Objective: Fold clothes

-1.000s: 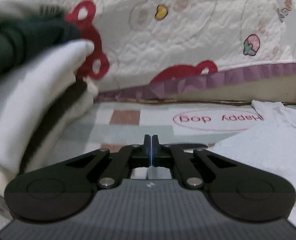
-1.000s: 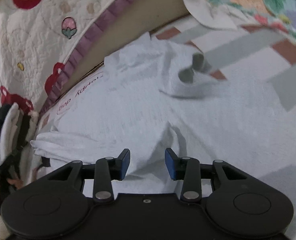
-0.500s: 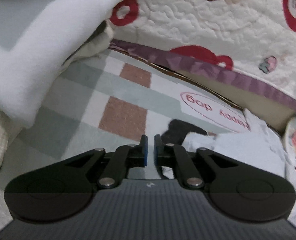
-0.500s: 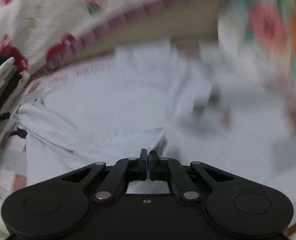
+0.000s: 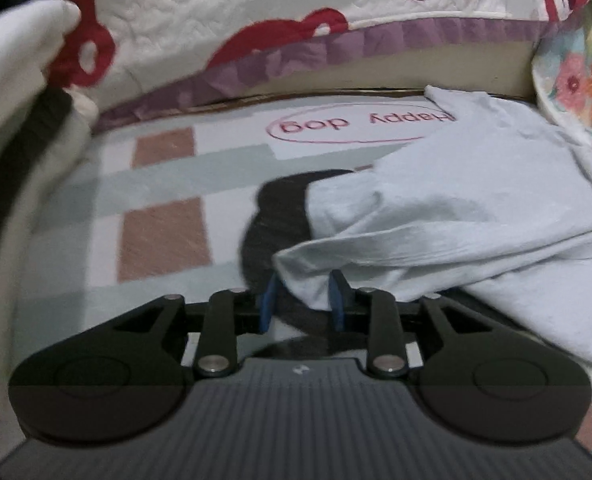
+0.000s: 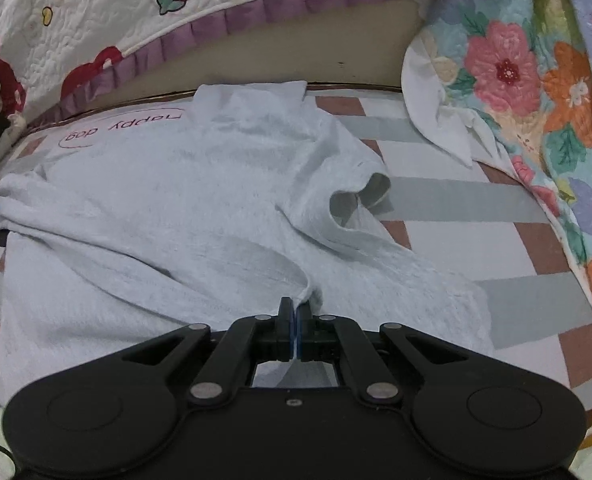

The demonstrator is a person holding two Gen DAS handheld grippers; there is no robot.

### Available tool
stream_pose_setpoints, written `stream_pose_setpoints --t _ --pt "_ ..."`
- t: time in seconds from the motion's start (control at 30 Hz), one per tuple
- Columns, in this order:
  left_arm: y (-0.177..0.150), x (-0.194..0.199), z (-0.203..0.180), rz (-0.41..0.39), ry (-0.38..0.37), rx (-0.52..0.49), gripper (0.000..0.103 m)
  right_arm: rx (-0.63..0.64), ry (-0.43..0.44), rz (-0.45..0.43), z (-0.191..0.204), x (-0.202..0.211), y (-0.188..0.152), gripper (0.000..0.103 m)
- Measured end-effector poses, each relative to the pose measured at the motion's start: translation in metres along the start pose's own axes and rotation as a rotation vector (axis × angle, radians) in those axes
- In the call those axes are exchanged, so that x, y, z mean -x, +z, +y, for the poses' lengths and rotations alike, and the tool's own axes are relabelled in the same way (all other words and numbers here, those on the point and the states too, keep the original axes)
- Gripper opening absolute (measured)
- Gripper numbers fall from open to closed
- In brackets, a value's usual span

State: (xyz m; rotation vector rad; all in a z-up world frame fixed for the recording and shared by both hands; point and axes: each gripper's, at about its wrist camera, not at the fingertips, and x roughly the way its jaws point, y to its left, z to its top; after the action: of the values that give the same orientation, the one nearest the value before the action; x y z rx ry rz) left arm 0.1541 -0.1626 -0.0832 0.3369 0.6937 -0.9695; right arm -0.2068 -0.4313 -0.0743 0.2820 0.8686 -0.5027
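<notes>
Stack of folded clothes [image 5: 12,128] sits far left on the checked mat [image 5: 164,236]. Your left gripper [image 5: 302,300]: jaws apart, straddling the white shirt [image 6: 184,208] sleeve edge, not clamped. Right gripper [image 6: 295,320]: jaws together, pinching a shirt fold near the hem. Shirt's spread but rumpled, right sleeve out, so fold is partway at best.

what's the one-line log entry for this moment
task: fold clothes | left gripper: open, straddling corner of white t-shirt | right gripper: shut on t-shirt edge | surface: checked mat
</notes>
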Motion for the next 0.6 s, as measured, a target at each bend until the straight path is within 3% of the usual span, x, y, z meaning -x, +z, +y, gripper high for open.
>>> stream_pose_setpoints --t 0.1,0.27,0.37,0.47,0.5,0.53,0.57,0.6 --pt "0.0 0.004 0.005 -0.047 -0.002 -0.007 0.033 0.002 0.014 -0.002 0.0 -0.001 0.0 0.002" --pt "0.008 -0.005 0.009 -0.084 -0.108 -0.033 0.038 0.005 0.041 -0.006 -0.002 -0.003 0.001 0.002" --pt "0.005 -0.016 0.004 -0.044 -0.114 -0.065 0.039 0.006 0.057 -0.008 -0.003 -0.005 0.002 0.002" --pt "0.002 -0.022 0.007 -0.029 -0.12 -0.021 0.039 -0.025 0.078 0.0 -0.005 -0.005 0.003 0.002" --pt "0.003 -0.024 0.009 -0.028 -0.114 0.005 0.037 -0.059 0.094 0.005 -0.007 -0.004 0.003 0.002" --pt "0.007 -0.024 0.009 -0.028 -0.099 0.025 0.019 -0.088 0.11 0.002 -0.008 -0.002 0.006 0.002" --pt "0.011 -0.023 0.009 -0.029 -0.078 0.042 0.01 -0.096 0.118 -0.006 -0.007 0.002 0.012 0.002" --pt "0.016 -0.022 0.009 -0.029 -0.057 0.059 0.009 -0.104 0.126 -0.014 -0.005 0.005 0.017 0.002"
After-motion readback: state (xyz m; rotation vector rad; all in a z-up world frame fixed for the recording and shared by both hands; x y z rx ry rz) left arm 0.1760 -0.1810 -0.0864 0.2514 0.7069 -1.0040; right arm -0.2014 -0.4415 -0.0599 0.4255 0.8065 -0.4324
